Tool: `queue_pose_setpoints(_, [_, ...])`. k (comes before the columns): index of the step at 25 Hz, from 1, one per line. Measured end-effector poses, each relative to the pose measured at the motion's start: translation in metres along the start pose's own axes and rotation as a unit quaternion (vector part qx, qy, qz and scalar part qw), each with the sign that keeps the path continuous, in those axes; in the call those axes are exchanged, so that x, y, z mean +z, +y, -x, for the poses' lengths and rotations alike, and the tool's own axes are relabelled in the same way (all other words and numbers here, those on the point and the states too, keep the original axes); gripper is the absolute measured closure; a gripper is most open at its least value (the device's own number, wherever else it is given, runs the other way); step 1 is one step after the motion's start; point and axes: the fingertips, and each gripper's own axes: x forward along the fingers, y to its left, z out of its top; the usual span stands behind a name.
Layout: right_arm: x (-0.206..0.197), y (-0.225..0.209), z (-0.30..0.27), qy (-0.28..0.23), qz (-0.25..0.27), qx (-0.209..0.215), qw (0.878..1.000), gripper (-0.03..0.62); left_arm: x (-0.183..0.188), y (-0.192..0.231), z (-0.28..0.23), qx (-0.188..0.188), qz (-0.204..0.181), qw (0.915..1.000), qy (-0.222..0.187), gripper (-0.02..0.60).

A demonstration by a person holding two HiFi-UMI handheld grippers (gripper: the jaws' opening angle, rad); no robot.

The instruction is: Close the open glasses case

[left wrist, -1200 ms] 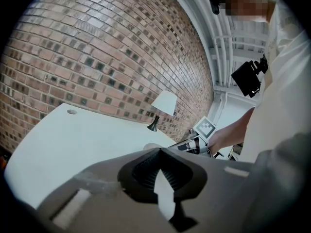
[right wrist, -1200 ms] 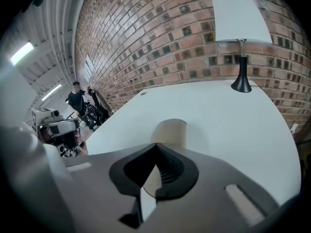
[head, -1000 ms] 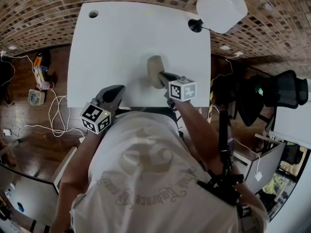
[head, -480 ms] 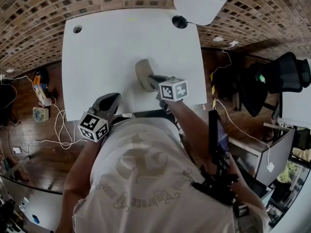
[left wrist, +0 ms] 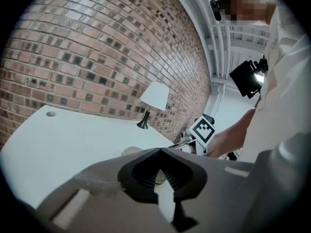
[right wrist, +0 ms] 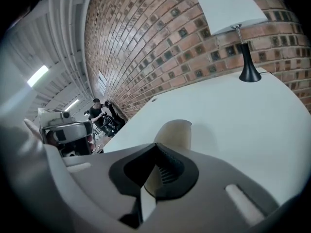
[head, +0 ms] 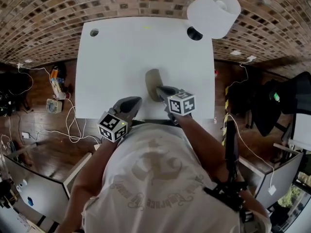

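At the near edge of the white table, the right gripper has its jaws pressed together with nothing between them. Its tip sits over the near end of the tan oval hard-shell glasses case; whether it touches the case cannot be told. The left gripper is also closed tip to tip and empty. In the head view it hangs over the table's near edge, left of the right gripper and apart from the case.

The case lies flat on the table slightly right of the middle, nearer the person than the far edge. Its long axis runs from the person toward the far edge, leaning a little left at the far end. Whether its lid is fully down cannot be made out.

The plain white rectangular table has a small round cable hole near its far left corner. A lamp with a white shade on a black base stands at the far right corner. A red-brown brick wall rises behind the table. White cables trail over the dark wooden floor on the left.
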Motion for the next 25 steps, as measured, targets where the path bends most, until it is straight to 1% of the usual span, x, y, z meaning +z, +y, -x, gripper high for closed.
queue_pose_setpoints(4, [-0.001, -0.002, 0.003, 0.008, 0.007, 0.021, 1.0, 0.585, 0.004, -0.02, -0.016, -0.005, -0.008, 1.0, 0.001, 0.578])
queue_pose_setpoints(8, [0.003, -0.002, 0.014, 0.005, 0.015, 0.045, 0.999, 0.585, 0.009, -0.025, -0.026, 0.009, -0.008, 0.9999, -0.004, 0.578])
queue_pose_setpoints(12, [0.011, -0.005, 0.037, -0.018, 0.021, 0.072, 0.997, 0.585, 0.014, -0.035, -0.04, 0.011, -0.012, 0.9999, -0.006, 0.578])
queue_pose_setpoints(17, [0.026, -0.002, 0.077, -0.061, 0.045, 0.104, 0.992, 0.585, 0.019, -0.042, -0.053, 0.016, -0.015, 0.9997, -0.012, 0.578])
queue_pose_setpoints(25, [0.045, -0.003, 0.124, -0.104, 0.087, 0.111, 0.984, 0.586, 0.03, -0.05, -0.067, 0.026, -0.024, 0.9991, -0.025, 0.578])
